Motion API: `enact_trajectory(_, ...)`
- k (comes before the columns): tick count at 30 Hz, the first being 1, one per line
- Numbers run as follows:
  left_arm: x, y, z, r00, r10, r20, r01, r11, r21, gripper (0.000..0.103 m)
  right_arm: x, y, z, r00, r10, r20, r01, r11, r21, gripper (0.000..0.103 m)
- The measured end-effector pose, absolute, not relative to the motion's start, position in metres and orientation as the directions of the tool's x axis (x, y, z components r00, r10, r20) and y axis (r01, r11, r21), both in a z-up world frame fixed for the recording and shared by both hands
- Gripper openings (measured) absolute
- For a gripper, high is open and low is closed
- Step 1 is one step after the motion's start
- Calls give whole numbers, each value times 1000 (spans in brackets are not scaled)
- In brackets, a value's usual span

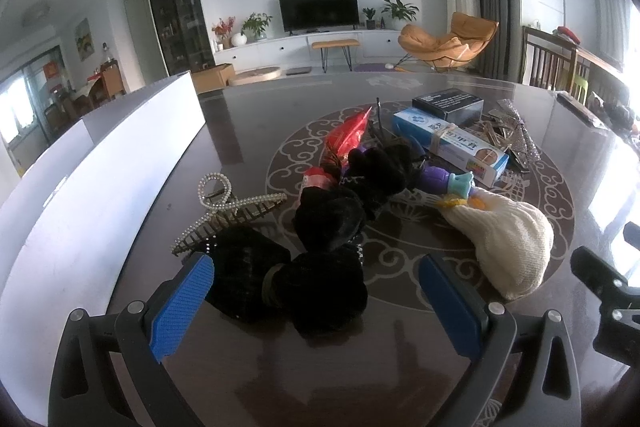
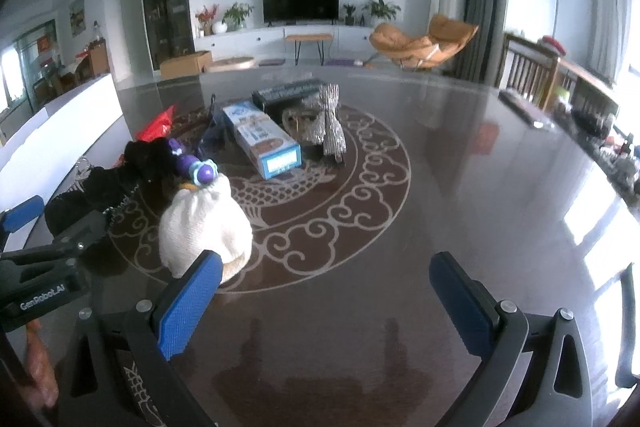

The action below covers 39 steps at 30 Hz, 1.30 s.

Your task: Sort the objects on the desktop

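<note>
A pile of objects lies on the dark patterned table [image 1: 360, 367]. My left gripper [image 1: 316, 303] is open, its blue pads either side of a black velvet hair bow [image 1: 288, 275] right in front of it. Behind lie a pearl hair claw [image 1: 232, 211], a second black velvet piece [image 1: 376, 167], a red packet [image 1: 348, 135], a purple toy [image 1: 444, 181], a cream knitted pouch [image 1: 508, 243], a blue-white box [image 1: 448, 143], a black box [image 1: 448, 105] and silver glitter clips [image 1: 516, 135]. My right gripper [image 2: 326, 291] is open and empty over bare table, the cream pouch [image 2: 204, 231] by its left pad.
A long white box [image 1: 100, 195] stands along the table's left side. The right gripper's body [image 1: 604, 291] shows at the right edge of the left wrist view. Wooden chairs [image 2: 528, 71] stand at the table's far right. The blue-white box [image 2: 260, 139] lies mid-table.
</note>
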State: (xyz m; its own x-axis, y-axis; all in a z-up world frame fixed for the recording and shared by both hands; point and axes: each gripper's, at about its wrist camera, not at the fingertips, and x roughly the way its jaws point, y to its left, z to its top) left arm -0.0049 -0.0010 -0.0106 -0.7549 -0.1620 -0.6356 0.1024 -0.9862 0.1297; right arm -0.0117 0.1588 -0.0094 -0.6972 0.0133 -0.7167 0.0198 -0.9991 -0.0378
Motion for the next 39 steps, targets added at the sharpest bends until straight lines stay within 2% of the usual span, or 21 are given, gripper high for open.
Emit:
enact_trajectory(8,-5,-1,-11,-748,-148,-647,97,-989,114,103,-23,154,-20,-648,30,-761,46,-996,-78,103)
enact_trajectory(16,-7,-5,-12,-738,-107,-667,76,-994,76,103,-32,151,-27,-602,-16,-798,64,-998,-28,103)
enact_trajectory(23,-8,-7,-14,-718,-78,-692,55,-997,55,103,-35,150,-31,-584,-9,-811,74,-996,-42,103)
enact_trajectory(28,-7,1,-16,-708,-70,-703,10,-996,89,103,-37,152,-31,-579,-7,-815,74,-996,-44,103)
enact_trajectory(39,9,18,-23,-682,-137,-718,-61,-968,243,103,-37,153,-32,-579,-10,-815,76,-996,-42,103)
